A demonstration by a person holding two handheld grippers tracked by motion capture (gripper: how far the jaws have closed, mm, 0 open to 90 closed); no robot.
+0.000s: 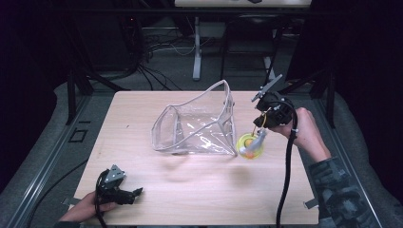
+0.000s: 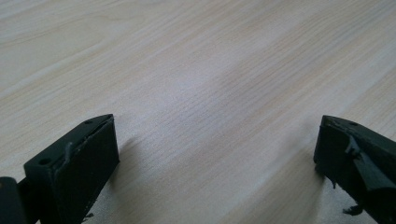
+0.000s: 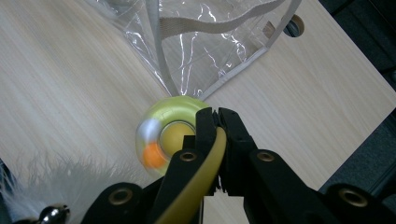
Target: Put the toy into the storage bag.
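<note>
Jaws of the right gripper [image 1: 260, 135] are clamped on a yellow ring toy [image 1: 250, 146] just right of the clear bag [image 1: 197, 126], while the left gripper [image 1: 135, 193] sits wide open, holding nothing, at the bench's [image 1: 199, 199] near left.

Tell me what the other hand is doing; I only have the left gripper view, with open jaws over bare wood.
Observer: The right tool is shut on the rim of a yellow-green ring toy.
Operator: Anything else on the table?
Observer: A clear plastic bag with pale webbing trim stands mid-table, its mouth gaping open.
Operator: How close is the toy to it?
Observer: It is just beside the bag's near right corner, outside it.
</note>
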